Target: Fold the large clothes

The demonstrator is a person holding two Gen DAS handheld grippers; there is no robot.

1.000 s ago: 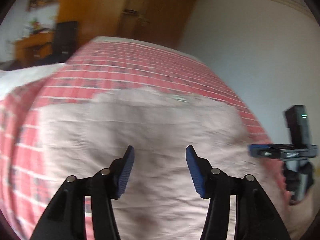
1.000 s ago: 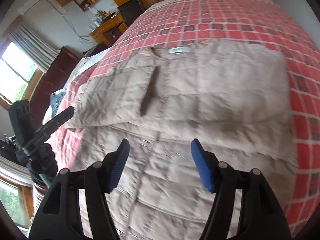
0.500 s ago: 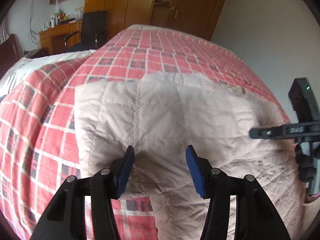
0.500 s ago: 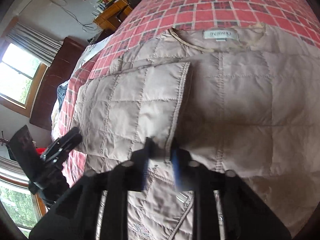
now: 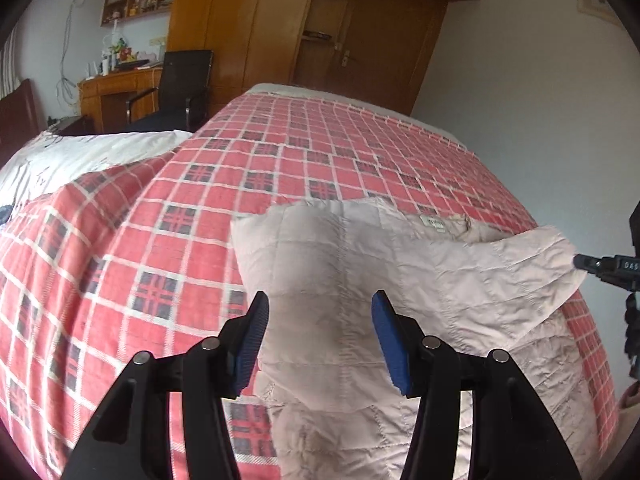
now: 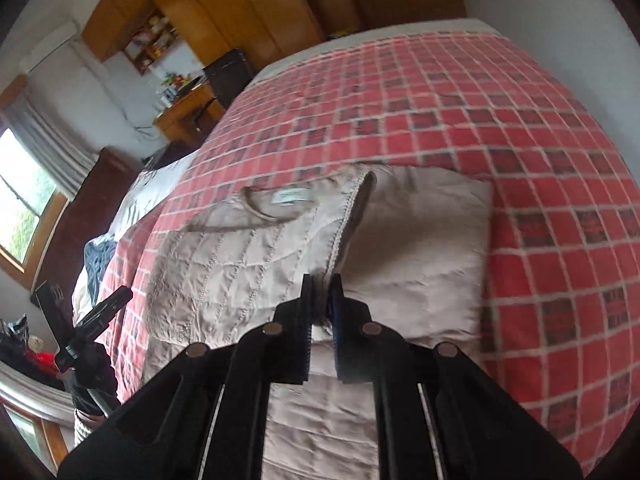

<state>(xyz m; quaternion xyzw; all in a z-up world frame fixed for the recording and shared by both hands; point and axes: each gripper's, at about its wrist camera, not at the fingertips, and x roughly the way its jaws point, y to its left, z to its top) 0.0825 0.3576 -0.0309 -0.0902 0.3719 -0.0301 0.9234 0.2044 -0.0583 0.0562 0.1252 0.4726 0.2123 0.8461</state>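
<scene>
A beige quilted jacket (image 5: pixel 380 272) lies on a red plaid bed cover (image 5: pixel 160 240), collar label toward the far end. My left gripper (image 5: pixel 318 340) hovers open over the jacket's left folded part, nothing between its blue pads. My right gripper (image 6: pixel 320 312) is shut on the jacket's (image 6: pixel 240 264) front edge and holds that panel lifted over the flat folded part. From the left wrist camera the lifted panel (image 5: pixel 532 264) rises at the right, with the right gripper's tip (image 5: pixel 600 264) at its edge. The left gripper (image 6: pixel 92 320) shows at the lower left of the right wrist view.
The bed cover (image 6: pixel 540 160) stretches far past the jacket. A white sheet (image 5: pixel 80 152) lies to the left. A wooden desk (image 5: pixel 116 88), a black chair (image 5: pixel 184 76) and wooden wardrobes (image 5: pixel 300 20) stand beyond the bed. A window (image 6: pixel 20 200) is on the left.
My right gripper went from open to shut on the jacket's front edge and raised that panel. My left gripper drew back from the jacket and stayed open.
</scene>
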